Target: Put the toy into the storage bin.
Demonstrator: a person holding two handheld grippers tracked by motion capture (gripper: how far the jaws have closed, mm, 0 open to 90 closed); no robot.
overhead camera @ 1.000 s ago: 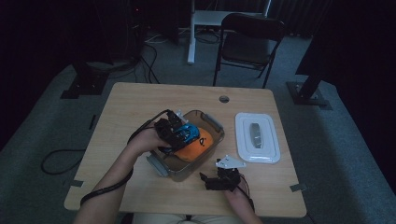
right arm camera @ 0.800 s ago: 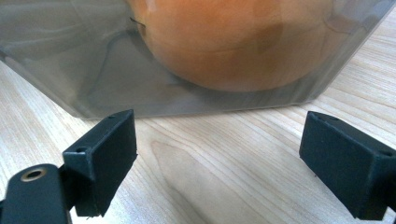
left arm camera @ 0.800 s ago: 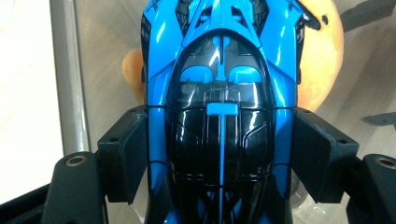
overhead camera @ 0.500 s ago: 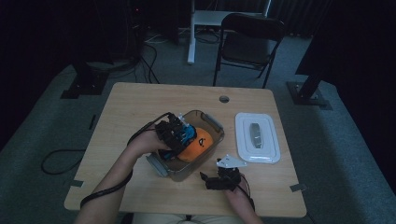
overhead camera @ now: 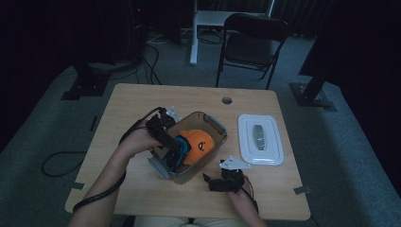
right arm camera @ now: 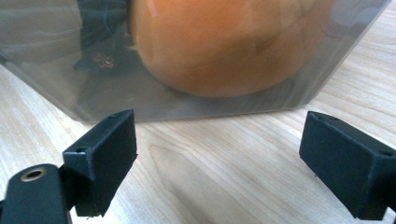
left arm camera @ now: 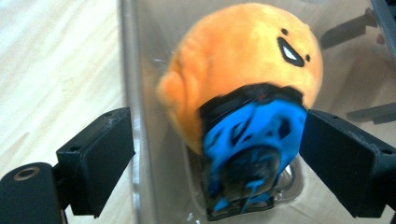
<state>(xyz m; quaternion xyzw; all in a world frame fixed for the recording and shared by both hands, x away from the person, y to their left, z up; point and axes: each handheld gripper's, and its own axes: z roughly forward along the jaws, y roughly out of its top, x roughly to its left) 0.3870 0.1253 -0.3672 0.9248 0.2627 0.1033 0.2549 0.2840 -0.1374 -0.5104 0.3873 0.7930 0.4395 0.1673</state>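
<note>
Currently: left tool (left arm camera: 212,154) opening, jaws straddling blue toy (left arm camera: 252,149) beside plush (left arm camera: 243,60) in bin (overhead camera: 215,125); right tool (right arm camera: 217,154) idling open. Next, likely: lid (overhead camera: 260,139).

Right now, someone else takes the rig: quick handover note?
Left gripper: open, jaws have just been opening; one jaw outside the clear plastic bin, one inside beside the blue and black toy, not pressing it.
Right gripper: open, holds nothing, on the wooden table at the bin's near wall.
Done: orange plush toy and blue toy sit in the bin.
Left: probably fit the white lid, lying right of the bin.
</note>
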